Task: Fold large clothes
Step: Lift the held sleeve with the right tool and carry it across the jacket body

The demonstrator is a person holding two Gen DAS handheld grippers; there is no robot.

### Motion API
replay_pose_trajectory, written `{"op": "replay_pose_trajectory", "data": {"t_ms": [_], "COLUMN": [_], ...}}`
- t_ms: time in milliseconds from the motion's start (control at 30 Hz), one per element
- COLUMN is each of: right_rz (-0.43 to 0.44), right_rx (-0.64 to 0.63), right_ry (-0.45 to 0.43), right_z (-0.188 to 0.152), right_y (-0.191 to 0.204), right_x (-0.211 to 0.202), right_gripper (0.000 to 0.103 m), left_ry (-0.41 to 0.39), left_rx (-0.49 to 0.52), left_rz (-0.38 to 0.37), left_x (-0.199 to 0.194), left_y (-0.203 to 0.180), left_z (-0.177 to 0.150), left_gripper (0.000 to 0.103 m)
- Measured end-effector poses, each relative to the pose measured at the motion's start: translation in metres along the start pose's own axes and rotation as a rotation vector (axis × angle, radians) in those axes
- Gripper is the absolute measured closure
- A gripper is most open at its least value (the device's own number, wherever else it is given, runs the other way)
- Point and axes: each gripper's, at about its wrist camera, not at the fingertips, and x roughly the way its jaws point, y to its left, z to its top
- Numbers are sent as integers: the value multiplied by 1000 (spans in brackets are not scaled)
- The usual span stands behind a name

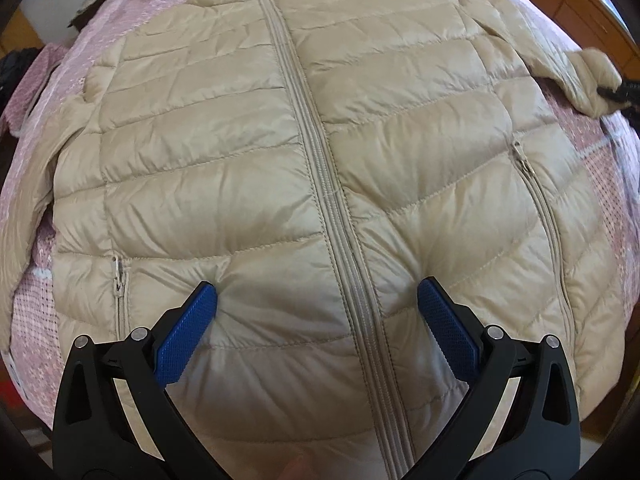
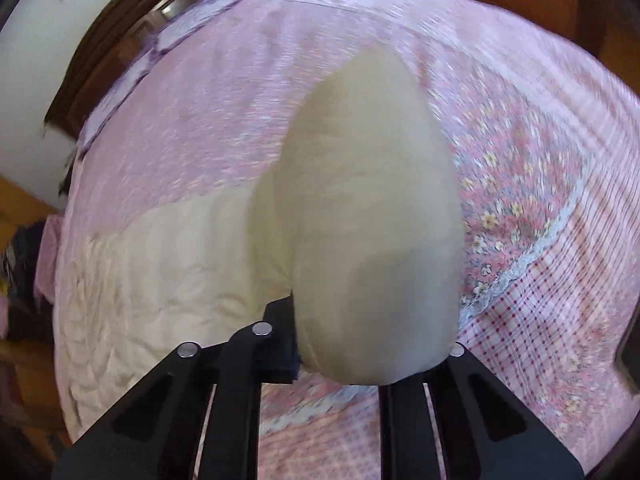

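On the bed (image 1: 592,148), over its pink patterned quilt, we have the beige quilted down jacket (image 1: 240,152) spread front-up, zipped shut along the centre zipper (image 1: 320,168), collar away from us and hem towards us. We judge it is laid flat like this so the sleeves can come in over the body first.

Our left gripper (image 1: 317,312) points steeply down at the lower front of the jacket with its jaws spread wide, one blue pad (image 1: 188,332) on each side of the zipper. The padding dimples around both tips, so they seem to be pressing into it; we take this as pinning the body so it does not slide while the other side is pulled.

Our right gripper (image 2: 360,340) is pressed together on the cuff end of the jacket's sleeve (image 2: 372,208), which bulges up in front of its camera. In the left wrist view the same sleeve (image 1: 576,76) lies stretched out past the jacket's edge with the dark gripper at its tip. The right wrist view is blurred, so we cannot see how deep the bite is. We judge the folding has barely begun.
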Motion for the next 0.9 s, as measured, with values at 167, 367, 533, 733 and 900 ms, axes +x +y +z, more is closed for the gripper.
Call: {"op": "replay_pose_trajectory", "data": {"t_ms": [167,367,533,733,900], "right_rz": [7,71,177,246,247], "right_rx": [-147,-304,-414,-516,-589], "right_ry": [16,57,113,200,272], "right_z": [-8,-20,-41,-71,-95], "right_y": [53,128,200,272,329], "right_x": [-25,-45,-49,-32,-1], "right_gripper": [90,90,90,90,90], "left_ry": [26,31,-31,-101,-95], "left_rx": [30,71,101,45,65], "left_rz": [-15,-42,-12,66,119], "left_x": [-5,-26,-57,-79,-79], "left_y": [2,4,22,57,65], "left_z": [7,7,11,15,13], "left_gripper": [3,3,3,3,3]}}
